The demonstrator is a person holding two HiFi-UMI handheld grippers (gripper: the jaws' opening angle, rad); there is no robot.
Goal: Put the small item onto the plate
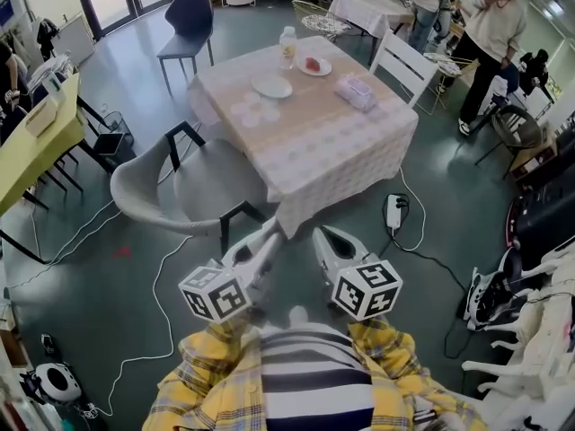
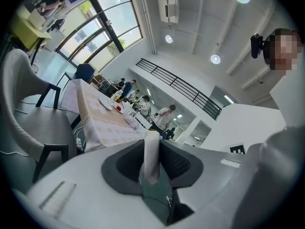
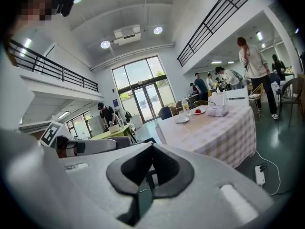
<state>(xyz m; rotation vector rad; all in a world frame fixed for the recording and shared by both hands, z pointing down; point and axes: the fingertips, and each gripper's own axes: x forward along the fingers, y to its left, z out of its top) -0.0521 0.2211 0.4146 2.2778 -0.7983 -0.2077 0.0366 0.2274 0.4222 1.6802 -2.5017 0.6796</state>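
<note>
Left of the checked-cloth table [image 1: 332, 151], a grey chair [image 1: 153, 196] stands pulled back from its near-left side. The person stands off the table's near corner, well short of reaching anything on it.

The left gripper [image 2: 151, 146] is held close to the body and aimed at that corner. Its jaws are spread a little with nothing pinched. The pale strip showing in the gap looks like the hanging cloth corner [image 2: 151, 170], well beyond the pads.

Toward the table's far side lies a bare near plate [image 1: 271, 86], and past it, at the far edge, stands a bottle [image 1: 287, 47]. Just right of the bottle, also at the far edge, is the far plate [image 1: 325, 68], with a small red item [image 1: 312, 63] lying on it.

The right gripper [image 3: 151, 156] is likewise held back off the near corner. Its jaws are parted by a narrow slot and hold nothing. A tissue pack [image 1: 355, 91] lies near the table's right edge, and a power strip [image 1: 393, 212] sits on the floor off its near-right side.

On progress, the red item rests on a plate and both claws are free. If the far plate is the goal, the placing looks done. If the near plate is meant, everything is left: approach, pick up, carry across, set down.
</note>
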